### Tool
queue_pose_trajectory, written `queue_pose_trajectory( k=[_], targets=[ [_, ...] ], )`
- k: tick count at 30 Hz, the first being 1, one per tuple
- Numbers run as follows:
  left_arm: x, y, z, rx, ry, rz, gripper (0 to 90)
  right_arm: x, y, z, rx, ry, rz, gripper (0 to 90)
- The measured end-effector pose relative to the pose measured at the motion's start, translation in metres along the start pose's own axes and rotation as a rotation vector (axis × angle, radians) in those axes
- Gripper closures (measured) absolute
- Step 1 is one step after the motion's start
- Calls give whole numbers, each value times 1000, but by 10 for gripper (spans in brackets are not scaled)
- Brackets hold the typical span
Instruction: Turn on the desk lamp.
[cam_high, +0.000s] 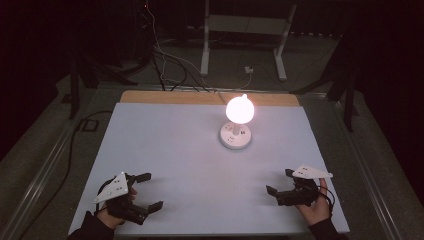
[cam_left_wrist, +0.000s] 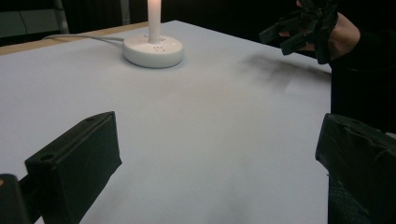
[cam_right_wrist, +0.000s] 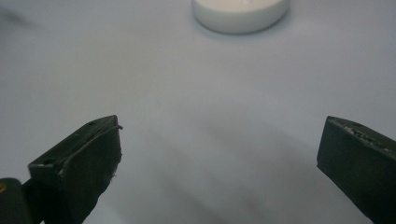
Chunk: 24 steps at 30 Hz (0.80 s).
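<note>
High view: round white lamp (cam_high: 236, 135), bulb lit, at 12 o'clock on matte white table (cam_high: 165, 150); left gripper (cam_high: 150, 191) and right gripper (cam_high: 278, 181) released, empty.

No text, label, brand or number can be read anywhere; the small marks on the lamp base (cam_high: 235, 135) are too blurred to tell.

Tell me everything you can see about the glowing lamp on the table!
The lamp is switched on. Its round bulb glows bright orange-white, with a tiny nub on top. A thin white stem stands upright on a round, flat white base that looks like smooth plastic, with small marks on top. A pale cord runs from the base toward the table's far edge. It sits on the white tabletop, right of center, toward the back. Neither gripper touches it.
</note>
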<state>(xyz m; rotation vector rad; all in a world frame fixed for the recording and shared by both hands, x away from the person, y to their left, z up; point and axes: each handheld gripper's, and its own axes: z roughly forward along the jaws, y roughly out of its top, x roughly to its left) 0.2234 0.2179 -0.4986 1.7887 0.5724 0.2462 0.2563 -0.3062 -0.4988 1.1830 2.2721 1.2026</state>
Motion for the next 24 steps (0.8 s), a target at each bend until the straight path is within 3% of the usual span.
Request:
queue_pose_trajectory(
  k=[13, 24],
  targets=[
    [0, 0, 0, 1, -2, -3, 4, -4, -25, -16, 16, -30, 21, 0],
    [1, 0, 0, -1, -1, -4, 5, -2, -24, -11, 22, -13, 11, 0]
  ],
)
